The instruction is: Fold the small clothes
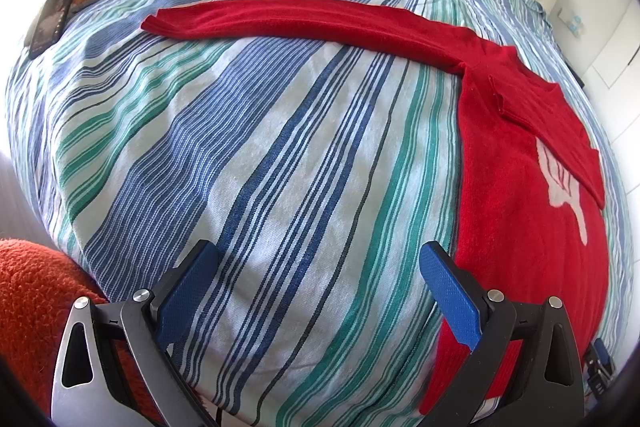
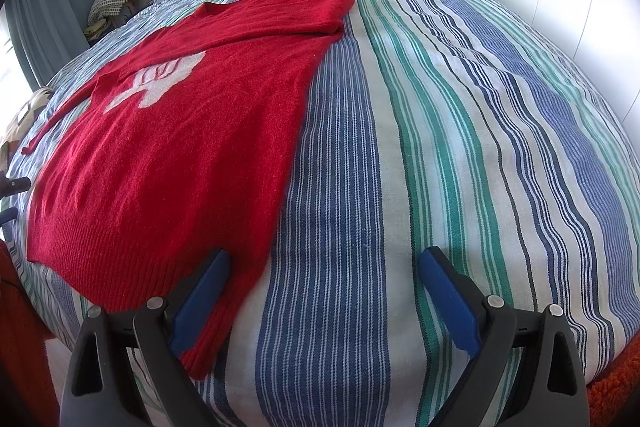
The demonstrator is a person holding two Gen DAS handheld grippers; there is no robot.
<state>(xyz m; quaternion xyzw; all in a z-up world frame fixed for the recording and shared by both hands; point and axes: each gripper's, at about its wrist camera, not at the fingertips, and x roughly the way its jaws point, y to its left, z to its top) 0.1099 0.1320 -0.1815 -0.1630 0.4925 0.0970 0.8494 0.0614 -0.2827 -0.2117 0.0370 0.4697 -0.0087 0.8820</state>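
striped bedspread (image 1: 280, 147) carries the red sweater (image 2: 172, 131), lying flat, long axis hem-to-collar running away from the grippers. one sleeve (image 1: 300, 23) lies stretched out leftward, the other already folded across the chest. left gripper (image 1: 316, 291) wide open, empty, sweater to its right; right gripper (image 2: 324, 291) wide open, empty, near the hem corner. judgement: left is nearer the outstretched sleeve.

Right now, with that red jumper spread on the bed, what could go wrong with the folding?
The red sweater hangs its hem over the edge of the striped bedspread, so a tug might slide it off. One long sleeve lies stretched far out sideways, a long reach for the open left gripper. The phone by the pillow could get swept by that sleeve.
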